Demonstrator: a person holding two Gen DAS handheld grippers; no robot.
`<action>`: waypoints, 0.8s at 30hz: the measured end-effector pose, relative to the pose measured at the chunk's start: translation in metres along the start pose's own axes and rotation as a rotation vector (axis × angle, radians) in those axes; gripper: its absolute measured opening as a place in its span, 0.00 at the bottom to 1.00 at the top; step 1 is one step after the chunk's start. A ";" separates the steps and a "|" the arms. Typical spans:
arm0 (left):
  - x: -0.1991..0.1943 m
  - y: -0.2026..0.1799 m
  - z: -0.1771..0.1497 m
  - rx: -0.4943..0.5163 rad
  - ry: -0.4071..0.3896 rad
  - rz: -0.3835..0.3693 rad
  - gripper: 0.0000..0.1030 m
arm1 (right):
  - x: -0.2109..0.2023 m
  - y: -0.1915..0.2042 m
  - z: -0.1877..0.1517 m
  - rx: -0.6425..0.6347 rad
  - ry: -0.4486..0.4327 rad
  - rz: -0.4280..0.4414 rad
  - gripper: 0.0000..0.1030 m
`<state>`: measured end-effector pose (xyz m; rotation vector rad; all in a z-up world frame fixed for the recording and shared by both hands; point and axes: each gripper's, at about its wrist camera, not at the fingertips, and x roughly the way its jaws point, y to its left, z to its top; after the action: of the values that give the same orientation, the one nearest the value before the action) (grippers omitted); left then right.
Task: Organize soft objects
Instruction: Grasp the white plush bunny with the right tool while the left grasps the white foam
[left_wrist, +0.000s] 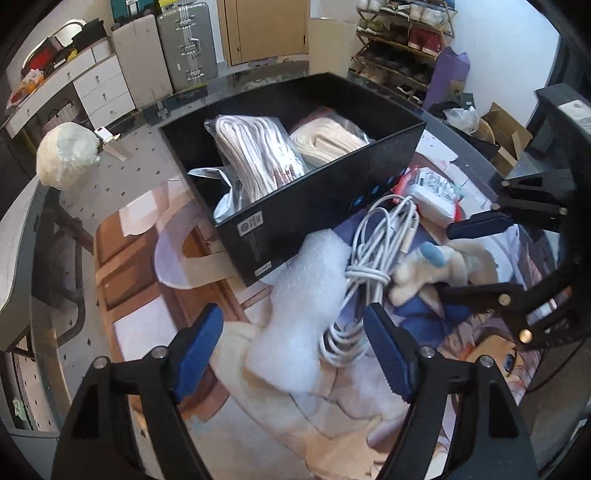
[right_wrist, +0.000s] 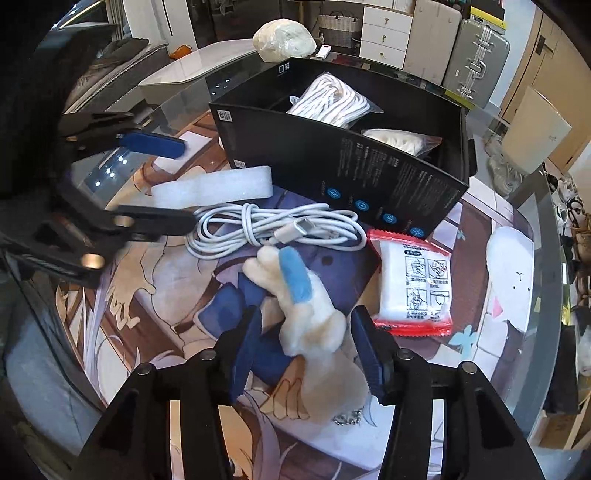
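A black box on the printed mat holds two bagged bundles of white rope. In front of it lie a white foam piece, a coiled white cable, a cream plush toy with a blue patch and a red-edged tissue pack. My left gripper is open above the foam piece. My right gripper is open with its fingers either side of the plush toy.
The glass table's edge curves on the right. A white bagged bundle sits beyond the box. Suitcases, a drawer unit and a shoe rack stand behind.
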<state>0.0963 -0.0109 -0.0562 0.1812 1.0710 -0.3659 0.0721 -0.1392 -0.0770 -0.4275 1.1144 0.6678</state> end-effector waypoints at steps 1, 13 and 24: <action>0.003 0.001 0.001 -0.003 -0.002 -0.001 0.75 | -0.001 -0.001 -0.001 0.000 0.001 -0.004 0.50; -0.016 -0.004 -0.036 -0.067 0.078 -0.016 0.37 | 0.009 0.004 -0.004 -0.008 0.036 0.011 0.50; -0.009 -0.004 -0.034 -0.068 0.056 -0.004 0.36 | 0.005 0.015 -0.001 -0.010 0.047 0.056 0.31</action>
<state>0.0628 -0.0023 -0.0642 0.1293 1.1374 -0.3286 0.0625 -0.1276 -0.0822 -0.4241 1.1717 0.7155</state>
